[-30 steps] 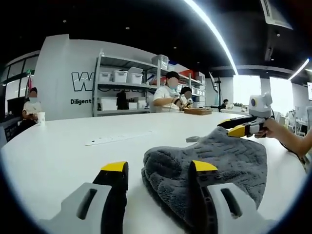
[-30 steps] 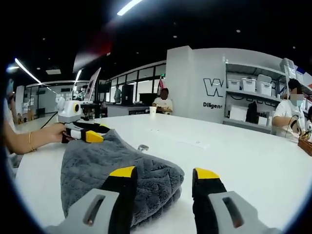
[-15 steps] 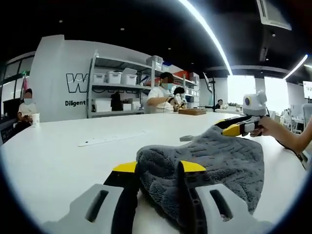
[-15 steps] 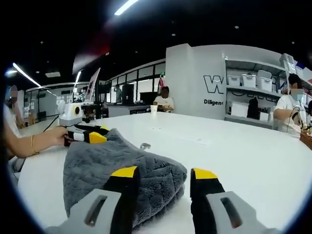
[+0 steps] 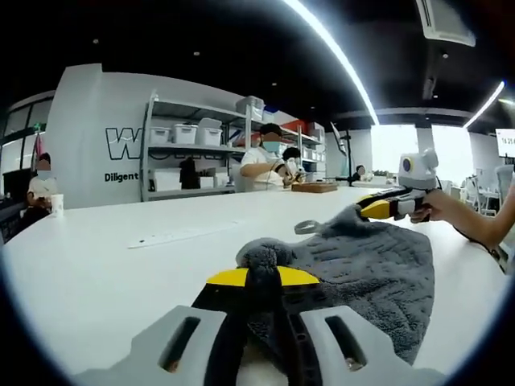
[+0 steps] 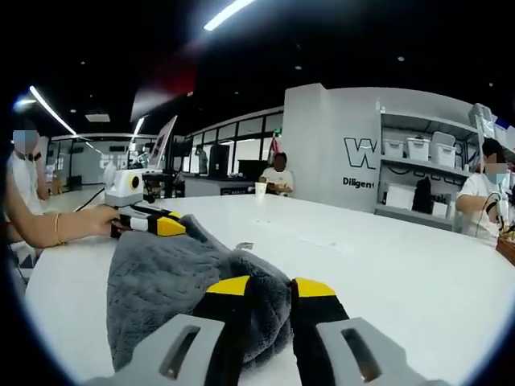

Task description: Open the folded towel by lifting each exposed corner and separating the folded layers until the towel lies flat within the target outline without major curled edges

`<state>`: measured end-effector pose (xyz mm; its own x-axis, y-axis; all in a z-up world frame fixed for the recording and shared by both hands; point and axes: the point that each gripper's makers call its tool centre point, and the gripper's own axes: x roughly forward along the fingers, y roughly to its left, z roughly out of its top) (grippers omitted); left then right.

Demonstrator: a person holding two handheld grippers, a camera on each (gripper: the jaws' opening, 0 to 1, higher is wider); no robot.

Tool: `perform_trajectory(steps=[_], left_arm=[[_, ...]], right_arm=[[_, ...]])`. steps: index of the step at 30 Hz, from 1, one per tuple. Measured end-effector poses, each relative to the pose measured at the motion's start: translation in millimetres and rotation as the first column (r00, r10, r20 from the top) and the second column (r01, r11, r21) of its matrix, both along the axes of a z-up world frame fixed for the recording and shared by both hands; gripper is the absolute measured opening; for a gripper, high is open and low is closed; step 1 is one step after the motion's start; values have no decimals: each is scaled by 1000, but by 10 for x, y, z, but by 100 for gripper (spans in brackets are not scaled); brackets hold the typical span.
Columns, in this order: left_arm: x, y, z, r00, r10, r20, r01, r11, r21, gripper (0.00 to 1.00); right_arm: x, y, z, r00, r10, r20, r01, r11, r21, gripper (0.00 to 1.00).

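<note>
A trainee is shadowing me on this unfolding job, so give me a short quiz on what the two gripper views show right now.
1. True or false: the left gripper has its jaws shut on a bunched corner of the fluffy grey folded towel.
2. In the left gripper view, where is the right gripper?
A) set down well apart from the towel
B) at the towel's far corner
C) held high above the towel
3. Fill in: the towel lies on a smooth ____ tabletop.

Key: 1 true; 2 B; 3 white.
</note>
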<state>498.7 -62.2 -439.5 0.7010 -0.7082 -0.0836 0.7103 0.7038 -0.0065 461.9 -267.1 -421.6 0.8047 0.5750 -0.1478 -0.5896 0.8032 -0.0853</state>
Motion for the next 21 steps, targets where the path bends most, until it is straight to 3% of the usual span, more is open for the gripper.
perform_trajectory(steps=[5, 9, 11, 13, 16, 21], left_arm=[[-8, -5, -2, 1000, 0, -2, 0, 1000, 3, 8], [-10, -4, 0, 1000, -1, -3, 1, 1000, 5, 7], [-40, -1, 5, 1000, -6, -6, 6, 1000, -4, 5], [-58, -3, 32, 999, 1, -38, -4, 998, -60, 4], [-61, -6, 77, 999, 5, -39, -7, 998, -59, 4], [-101, -44, 111, 998, -15, -53, 12, 998, -59, 3]], right_arm=[[-7, 9, -18, 1000, 5, -1, -5, 1000, -10, 9], [-27, 35, -10, 1000, 22, -9, -22, 1000, -1, 1], [-27, 48, 1, 1000, 24, -13, -24, 999, 29, 0], [-24, 90, -44, 997, 43, -66, -37, 996, 85, 0], [-34, 99, -47, 997, 42, -58, -39, 998, 55, 0], [-80, 84, 15, 998, 40, -56, -36, 997, 67, 0]])
